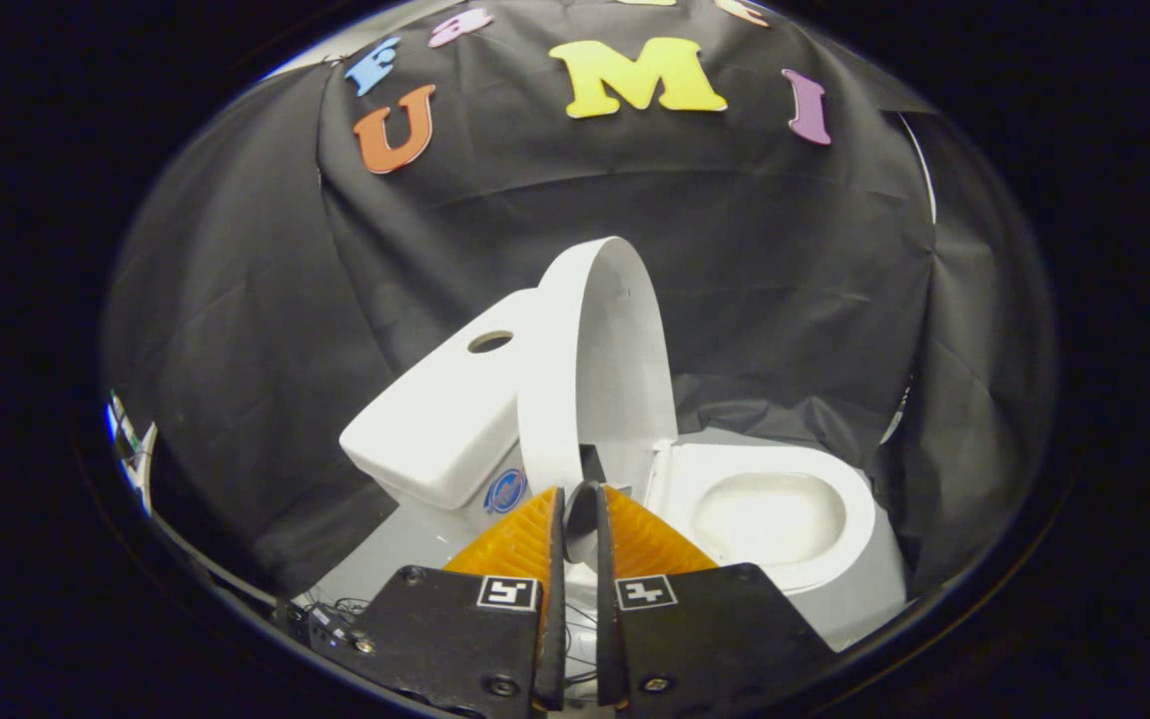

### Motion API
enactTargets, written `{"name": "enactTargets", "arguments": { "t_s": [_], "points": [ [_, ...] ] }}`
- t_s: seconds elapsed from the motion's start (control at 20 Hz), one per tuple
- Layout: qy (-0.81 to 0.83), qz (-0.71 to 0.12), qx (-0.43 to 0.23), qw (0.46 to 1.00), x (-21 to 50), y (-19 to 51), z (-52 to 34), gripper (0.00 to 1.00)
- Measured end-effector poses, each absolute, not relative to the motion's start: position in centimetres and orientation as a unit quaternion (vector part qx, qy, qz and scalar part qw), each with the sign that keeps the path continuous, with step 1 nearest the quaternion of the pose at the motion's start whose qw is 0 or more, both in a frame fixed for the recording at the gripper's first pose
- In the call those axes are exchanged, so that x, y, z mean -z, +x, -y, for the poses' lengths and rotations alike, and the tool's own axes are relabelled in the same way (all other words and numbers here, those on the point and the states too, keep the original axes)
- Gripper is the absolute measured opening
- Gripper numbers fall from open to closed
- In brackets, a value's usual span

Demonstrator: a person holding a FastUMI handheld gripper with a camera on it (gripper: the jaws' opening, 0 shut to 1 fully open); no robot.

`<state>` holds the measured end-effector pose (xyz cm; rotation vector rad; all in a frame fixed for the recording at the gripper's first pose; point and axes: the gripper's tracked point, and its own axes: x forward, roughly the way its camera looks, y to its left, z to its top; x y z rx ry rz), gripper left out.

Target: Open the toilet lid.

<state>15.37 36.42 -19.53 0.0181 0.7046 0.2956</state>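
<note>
Toilet lid [600,359] standing raised at twelve o'clock just beyond the gripper [580,499], whose jaws are nearly together with nothing clearly clamped; best finished, in judgement, by pushing gently toward the tank [435,419] at ten o'clock until it rests.

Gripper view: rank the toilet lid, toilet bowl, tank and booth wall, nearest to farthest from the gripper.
1. Toilet lid, raised upright just ahead of the nearly closed gripper.
2. Toilet bowl and tank, on opposite sides of the lid: too close to call.
3. Booth wall, behind everything.
</note>
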Motion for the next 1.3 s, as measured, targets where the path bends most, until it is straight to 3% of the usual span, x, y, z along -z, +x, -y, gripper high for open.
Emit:
{"name": "enactTargets", "arguments": {
  "t_s": [0.7,0.8,1.15,1.3],
  "points": [
    [-0.050,-0.337,-0.135,0.930,19.6,15.6,-38.3,0.17],
    [-0.047,-0.340,-0.147,0.928,19.3,15.1,-37.9,0.24],
    [-0.041,-0.295,-0.143,0.944,15.8,13.9,-32.8,0.81],
    [-0.047,-0.268,-0.133,0.953,14.9,13.1,-29.1,0.84]
  ]
}}
